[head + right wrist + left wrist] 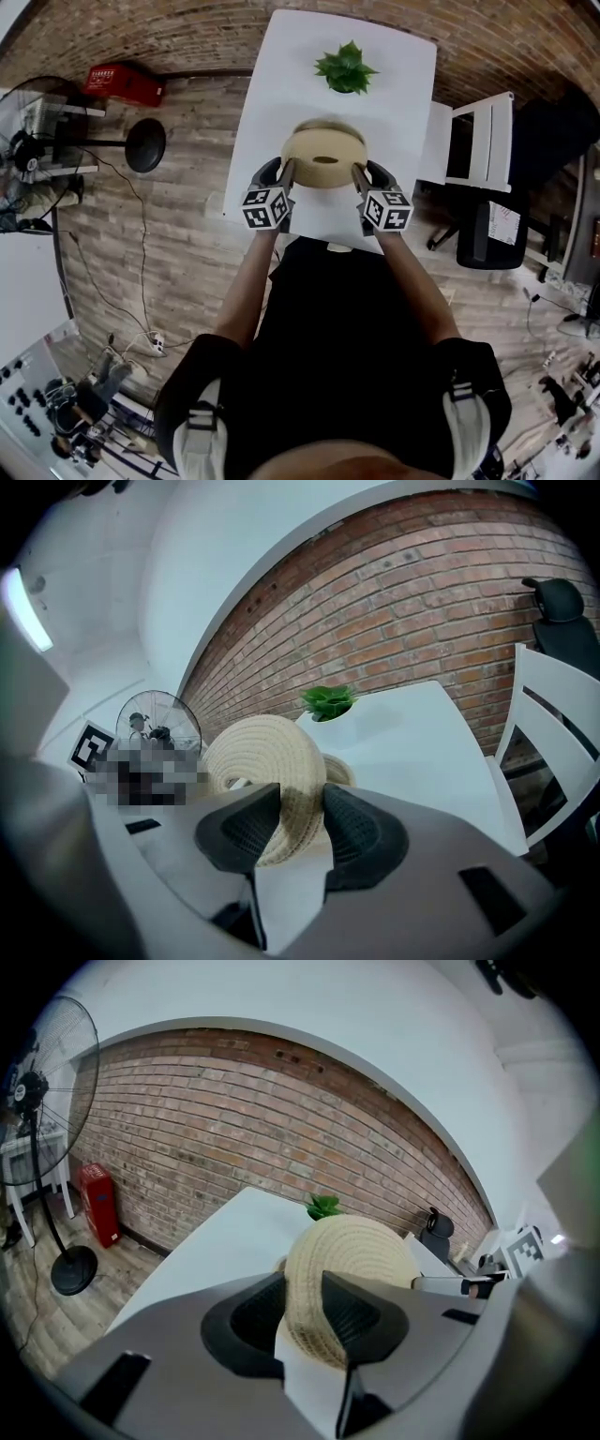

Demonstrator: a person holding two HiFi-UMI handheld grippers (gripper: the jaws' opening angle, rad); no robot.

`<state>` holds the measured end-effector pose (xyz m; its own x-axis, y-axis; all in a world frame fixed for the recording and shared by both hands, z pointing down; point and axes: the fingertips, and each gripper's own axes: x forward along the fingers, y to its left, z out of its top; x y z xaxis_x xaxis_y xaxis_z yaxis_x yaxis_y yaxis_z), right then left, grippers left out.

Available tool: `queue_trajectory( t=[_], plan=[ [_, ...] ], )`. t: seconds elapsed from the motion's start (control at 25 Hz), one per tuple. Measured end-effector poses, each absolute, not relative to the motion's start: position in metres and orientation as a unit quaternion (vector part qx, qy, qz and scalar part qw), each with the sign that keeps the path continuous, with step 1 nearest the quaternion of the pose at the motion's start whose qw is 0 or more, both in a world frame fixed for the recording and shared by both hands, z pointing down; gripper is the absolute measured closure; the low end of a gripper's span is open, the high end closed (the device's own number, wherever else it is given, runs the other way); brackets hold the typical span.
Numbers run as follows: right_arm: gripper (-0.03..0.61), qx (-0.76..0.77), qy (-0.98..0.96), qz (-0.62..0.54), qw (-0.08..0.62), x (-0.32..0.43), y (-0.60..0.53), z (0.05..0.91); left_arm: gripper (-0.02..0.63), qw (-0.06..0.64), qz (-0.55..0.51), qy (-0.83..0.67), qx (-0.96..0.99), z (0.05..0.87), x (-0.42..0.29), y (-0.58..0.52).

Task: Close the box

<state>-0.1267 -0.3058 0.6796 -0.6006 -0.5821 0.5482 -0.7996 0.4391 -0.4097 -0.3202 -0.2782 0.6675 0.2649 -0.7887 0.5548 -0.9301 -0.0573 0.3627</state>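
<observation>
Closest to the lenses, left gripper [302, 1316] and right gripper [302, 832] are each clamped on the rim of the round woven lid [323, 161], one at either side, so I carry it between them above the white table [281, 75]. Box [323, 126] sits on the table just beyond and below the lid, toward the plant [345, 67]; I judge the lid, tilted with its face toward me, must go forward and level out before lowering, both grippers being equally near
</observation>
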Motion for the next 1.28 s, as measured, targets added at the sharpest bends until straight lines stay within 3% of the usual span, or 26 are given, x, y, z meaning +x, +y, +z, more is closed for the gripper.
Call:
queue_trajectory(
  t=[1.28],
  plan=[
    [0.43, 0.482, -0.787, 0.322, 0.212, -0.126, -0.339, 0.717, 0.483, 0.353, 0.168, -0.514, 0.764, 0.72, -0.318, -0.338]
  ],
)
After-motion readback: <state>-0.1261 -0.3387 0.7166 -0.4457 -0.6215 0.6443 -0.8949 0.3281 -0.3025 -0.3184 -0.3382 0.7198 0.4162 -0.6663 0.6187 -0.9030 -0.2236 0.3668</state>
